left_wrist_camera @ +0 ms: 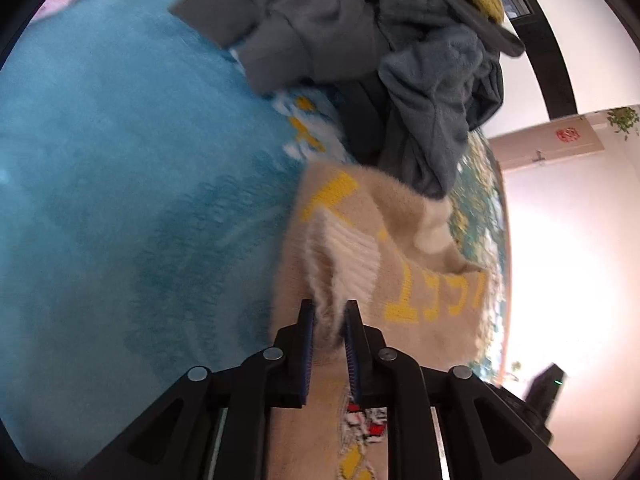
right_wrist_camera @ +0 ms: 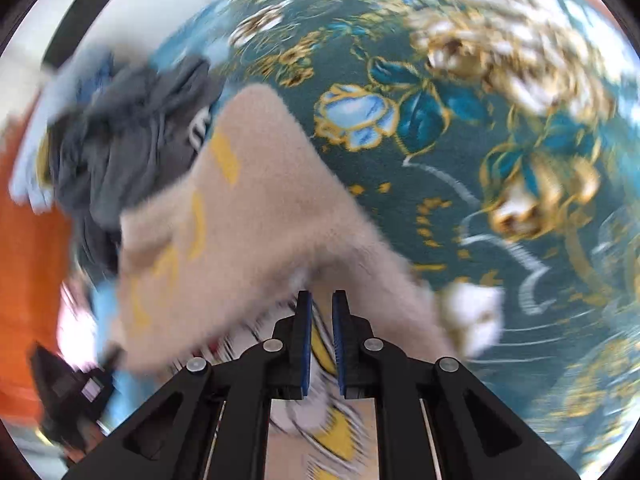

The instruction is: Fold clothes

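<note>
You have the beige sweater (left_wrist_camera: pixel 404 240) pinched in both tools: your left gripper (left_wrist_camera: pixel 329 312) has its jaws closed on a fuzzy fold by the white ribbed trim, and your right gripper (right_wrist_camera: pixel 322 304) has its jaws clamped on another edge. That two-point hold probably lets you spread the sweater flat before folding. It lies just beside the pile of grey clothes (left_wrist_camera: pixel 360 40), part on the plain blue blanket (left_wrist_camera: pixel 120 160), part over the flowered blanket (right_wrist_camera: pixel 480 160).
</note>
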